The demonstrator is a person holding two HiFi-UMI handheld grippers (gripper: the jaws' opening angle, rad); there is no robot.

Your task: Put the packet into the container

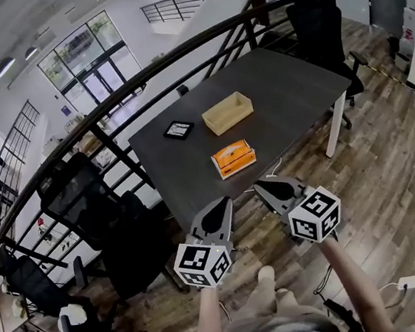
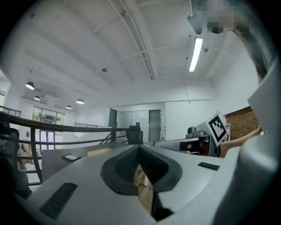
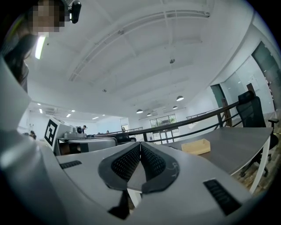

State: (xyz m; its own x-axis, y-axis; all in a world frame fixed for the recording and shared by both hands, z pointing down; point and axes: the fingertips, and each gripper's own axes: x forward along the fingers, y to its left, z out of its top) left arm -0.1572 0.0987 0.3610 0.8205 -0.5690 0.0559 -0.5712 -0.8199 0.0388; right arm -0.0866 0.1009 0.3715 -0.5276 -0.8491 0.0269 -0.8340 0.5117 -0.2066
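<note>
Located the orange packet (image 1: 234, 157) lying flat on the desk (image 1: 288, 87), close to the near edge. Found the wooden container (image 1: 227, 113) open-topped and farther in toward the middle, apart from the packet with bare top between them. Logged a small black-framed square (image 1: 179, 130) just left of the container. Could not find the packet in either gripper view. Saw only a low sliver of the container (image 2: 99, 151) in the left gripper view and one side of it (image 3: 196, 146) in the right. Read the left tongs (image 2: 139, 147) as pressed together at the tips with nothing between, and the right tongs (image 3: 140, 144) likewise closed and empty. Placed both in the head view, left (image 1: 225, 203) and right (image 1: 263, 186), side by side off the desk's near edge, over the wooden floor (image 1: 397, 195), short of the packet. Noted wide bare desk right of packet and container, a railing (image 1: 176, 58) along the far-left side and a black chair (image 1: 318, 25) at the far right end.
</note>
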